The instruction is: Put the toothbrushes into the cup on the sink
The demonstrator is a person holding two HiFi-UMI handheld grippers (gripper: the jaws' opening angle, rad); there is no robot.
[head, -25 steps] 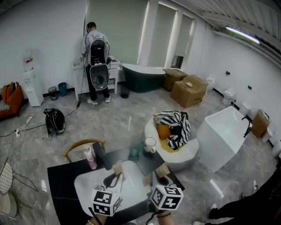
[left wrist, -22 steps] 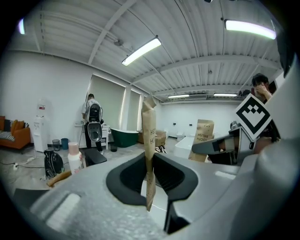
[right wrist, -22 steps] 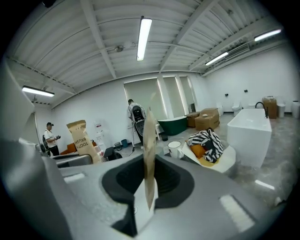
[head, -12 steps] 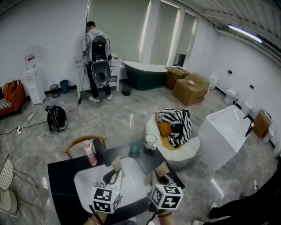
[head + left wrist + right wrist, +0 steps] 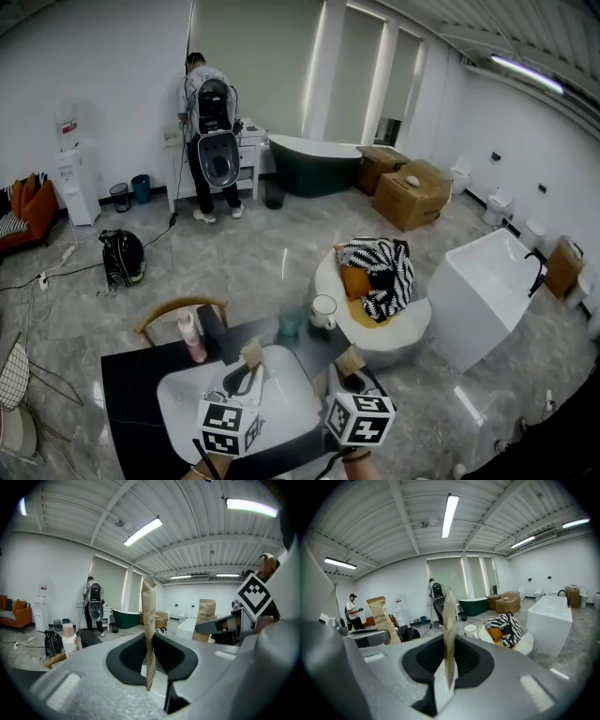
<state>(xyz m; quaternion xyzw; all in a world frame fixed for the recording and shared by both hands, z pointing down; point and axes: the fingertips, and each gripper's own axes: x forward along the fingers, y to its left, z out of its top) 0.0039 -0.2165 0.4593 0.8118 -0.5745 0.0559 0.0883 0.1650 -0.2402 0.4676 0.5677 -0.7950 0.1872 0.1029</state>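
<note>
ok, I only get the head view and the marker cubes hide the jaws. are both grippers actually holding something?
Observer: Yes. The left gripper is shut on a brown paper pack, upright and edge-on between its jaws.
Operator: right one?
Observer: The right gripper is shut on a second brown paper pack, also upright.
Operator: sure they're toothbrushes?
Observer: The left gripper view catches the face of that second brown paper pack: it is printed TOOTH BRUSH.
</note>
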